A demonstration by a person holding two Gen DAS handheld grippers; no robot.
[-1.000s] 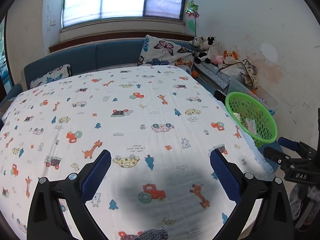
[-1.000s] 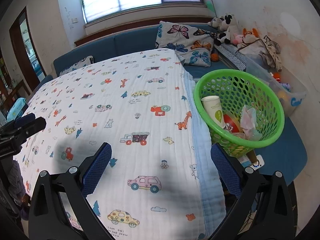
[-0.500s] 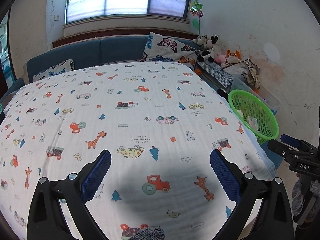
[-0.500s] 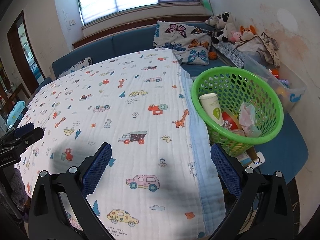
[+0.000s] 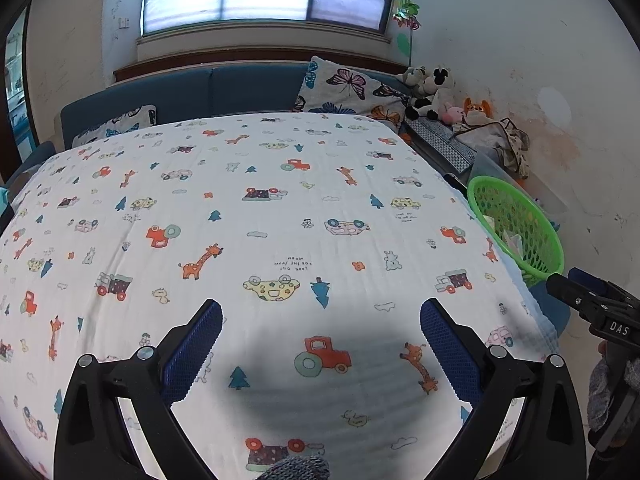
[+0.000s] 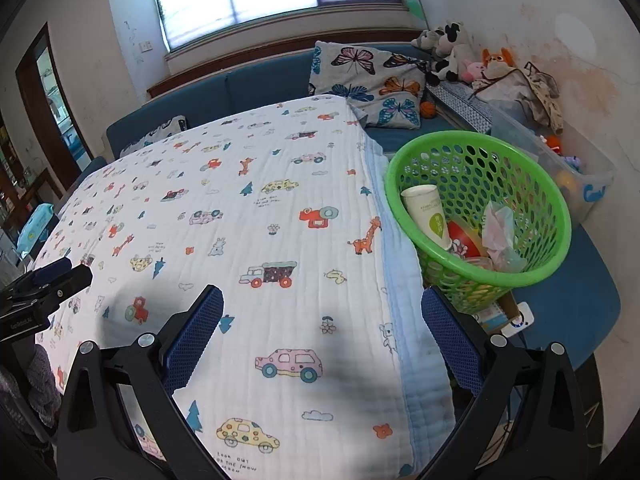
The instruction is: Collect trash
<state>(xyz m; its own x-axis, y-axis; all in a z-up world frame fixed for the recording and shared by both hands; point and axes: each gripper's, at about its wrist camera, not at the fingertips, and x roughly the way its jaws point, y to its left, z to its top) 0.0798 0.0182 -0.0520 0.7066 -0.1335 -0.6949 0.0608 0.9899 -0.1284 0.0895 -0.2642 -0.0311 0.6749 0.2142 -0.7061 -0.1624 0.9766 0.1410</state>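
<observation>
A green mesh basket (image 6: pixel 516 264) stands off the table's right edge; its far rim shows in the left wrist view as well, basket (image 5: pixel 540 236). Inside it lie a white paper cup (image 6: pixel 426 214), a red round item (image 6: pixel 464 238) and crumpled wrappers (image 6: pixel 500 232). My left gripper (image 5: pixel 320 312) hovers open over the printed blanket (image 5: pixel 260 216) with nothing between its blue pads. My right gripper (image 6: pixel 322 300) is open too, above the blanket's right edge, short of the basket. No loose trash shows on the blanket.
A blue sofa (image 5: pixel 224 88) with butterfly pillows (image 6: pixel 372 76) runs along the far side. Plush toys (image 6: pixel 444 48) and a clear storage bin (image 6: pixel 568 160) sit at the back right by the wall. A doorway (image 6: pixel 48 100) is on the left.
Both grippers have drawn back and risen a little; the basket looks smaller and farther in the left wrist view. Both stayed open and empty.
</observation>
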